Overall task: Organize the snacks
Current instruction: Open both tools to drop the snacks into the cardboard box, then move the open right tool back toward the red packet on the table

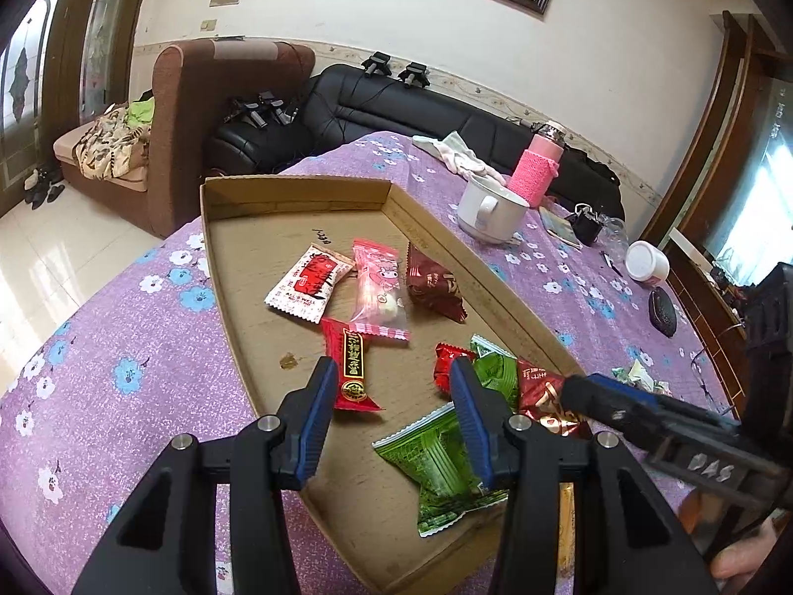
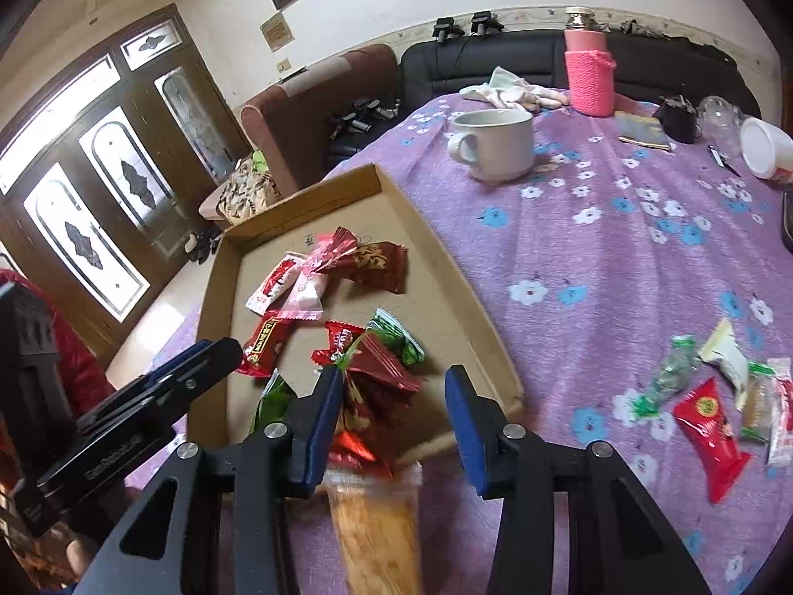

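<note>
A shallow cardboard tray (image 1: pixel 297 193) (image 2: pixel 466 292) lies on the purple flowered tablecloth and holds several wrapped snacks: a white-red packet (image 1: pixel 310 282), a pink one (image 1: pixel 376 292), dark red ones (image 1: pixel 433 285) (image 2: pixel 376 263), a red bar (image 1: pixel 352 367) and green packets (image 1: pixel 436 466). My left gripper (image 1: pixel 391 416) is open and empty above the tray's near end. My right gripper (image 2: pixel 391 416) is open over the tray's near corner, above a dark red packet (image 2: pixel 381 377); an orange cracker packet (image 2: pixel 371 520) lies below it. Several loose snacks (image 2: pixel 708 421) lie on the cloth to the right.
A white mug (image 1: pixel 490 213) (image 2: pixel 495 144), a pink-sleeved bottle (image 1: pixel 538 168) (image 2: pixel 590 69), a white jar (image 1: pixel 644 263) (image 2: pixel 765 148), a cloth (image 2: pixel 515 89) and small items stand at the table's far side. Sofas lie beyond the table.
</note>
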Available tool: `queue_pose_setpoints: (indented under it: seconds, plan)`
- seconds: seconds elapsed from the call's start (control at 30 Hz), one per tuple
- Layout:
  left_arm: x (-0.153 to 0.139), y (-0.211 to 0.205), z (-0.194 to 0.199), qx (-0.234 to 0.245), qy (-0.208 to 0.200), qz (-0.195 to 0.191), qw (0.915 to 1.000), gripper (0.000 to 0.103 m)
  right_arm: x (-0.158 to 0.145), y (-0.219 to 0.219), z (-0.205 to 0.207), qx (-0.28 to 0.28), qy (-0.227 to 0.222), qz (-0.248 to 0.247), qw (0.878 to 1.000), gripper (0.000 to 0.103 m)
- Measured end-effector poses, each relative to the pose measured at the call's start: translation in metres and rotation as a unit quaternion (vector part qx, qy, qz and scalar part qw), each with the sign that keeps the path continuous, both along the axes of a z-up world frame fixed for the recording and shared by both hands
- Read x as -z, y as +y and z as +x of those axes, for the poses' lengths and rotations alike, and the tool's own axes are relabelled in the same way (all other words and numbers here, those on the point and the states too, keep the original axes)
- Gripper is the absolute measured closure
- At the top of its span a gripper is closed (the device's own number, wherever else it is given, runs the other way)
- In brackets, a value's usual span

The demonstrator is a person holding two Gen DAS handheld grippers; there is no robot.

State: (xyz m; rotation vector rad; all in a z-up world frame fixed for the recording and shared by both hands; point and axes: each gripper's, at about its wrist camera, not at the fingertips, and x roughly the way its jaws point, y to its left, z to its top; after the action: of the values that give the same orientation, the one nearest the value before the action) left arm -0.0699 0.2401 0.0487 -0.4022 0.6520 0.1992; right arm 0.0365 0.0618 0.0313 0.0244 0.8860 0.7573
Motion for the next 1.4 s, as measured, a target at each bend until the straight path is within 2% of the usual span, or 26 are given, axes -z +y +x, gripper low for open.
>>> queue_pose_setpoints:
  seconds: [0.1, 0.2, 0.37, 0.4, 0.43, 0.47, 0.7, 0.83, 0.93, 1.0, 1.07, 1.13, 1.27, 1.33, 1.4]
  plan:
    - [0.000, 0.003, -0.001, -0.002, -0.001, -0.005, 1.0000, 0.057, -0.002, -0.013, -0.016, -0.019, -0.003, -0.015, 1.000, 0.046]
    - [0.001, 0.002, 0.002, -0.005, 0.000, -0.010, 0.9999, 0.057, 0.006, -0.017, -0.035, -0.037, 0.001, -0.037, 0.999, 0.042]
    - [0.001, 0.003, 0.001, -0.006, -0.001, -0.009, 0.9999, 0.057, 0.031, -0.005, -0.055, -0.056, -0.006, -0.098, 0.994, 0.042]
    - [0.001, 0.003, 0.000, -0.007, -0.002, -0.009, 0.9999, 0.057, 0.035, -0.003, -0.056, -0.056, -0.011, -0.110, 0.992, 0.048]
    - [0.001, 0.004, 0.000, -0.009, -0.002, -0.010, 0.9999, 0.057, 0.038, -0.002, -0.056, -0.055, -0.009, -0.113, 0.992, 0.059]
    - [0.001, 0.004, -0.001, -0.010, -0.003, -0.011, 0.9999, 0.057, 0.038, -0.002, -0.055, -0.059, 0.001, -0.108, 0.992, 0.067]
    - [0.001, 0.007, 0.000, -0.011, -0.004, -0.015, 0.9998, 0.057, 0.013, -0.012, -0.050, -0.056, 0.003, -0.068, 0.996, 0.067]
    - [0.002, 0.006, 0.002, -0.011, -0.003, -0.013, 0.9998, 0.057, -0.001, 0.006, -0.035, -0.049, -0.017, -0.046, 0.998, 0.067]
    - [0.002, 0.006, 0.002, -0.013, -0.003, -0.012, 0.9998, 0.057, 0.001, 0.027, -0.014, -0.043, -0.008, -0.009, 0.999, 0.065]
    - [0.003, 0.006, 0.002, -0.013, -0.002, -0.011, 0.9999, 0.057, 0.006, 0.036, -0.006, -0.030, -0.013, -0.010, 0.999, 0.058]
    - [0.003, 0.005, 0.002, -0.012, -0.002, -0.010, 0.9999, 0.057, 0.009, 0.037, -0.002, -0.017, -0.012, -0.024, 0.999, 0.058]
    - [0.003, 0.004, 0.002, -0.009, -0.002, -0.008, 0.9999, 0.057, 0.006, 0.023, -0.001, -0.015, -0.008, 0.002, 1.000, 0.058]
    - [0.003, 0.002, 0.004, -0.006, 0.000, -0.006, 1.0000, 0.057, -0.009, -0.015, 0.012, 0.033, -0.031, 0.018, 0.999, 0.058]
    - [0.003, 0.002, 0.004, -0.007, -0.001, -0.007, 1.0000, 0.057, -0.011, -0.039, 0.032, 0.076, -0.030, 0.000, 0.997, 0.058]
    - [0.003, 0.002, 0.004, -0.007, 0.000, -0.006, 1.0000, 0.057, -0.006, -0.061, 0.055, 0.126, -0.044, -0.048, 0.990, 0.059]
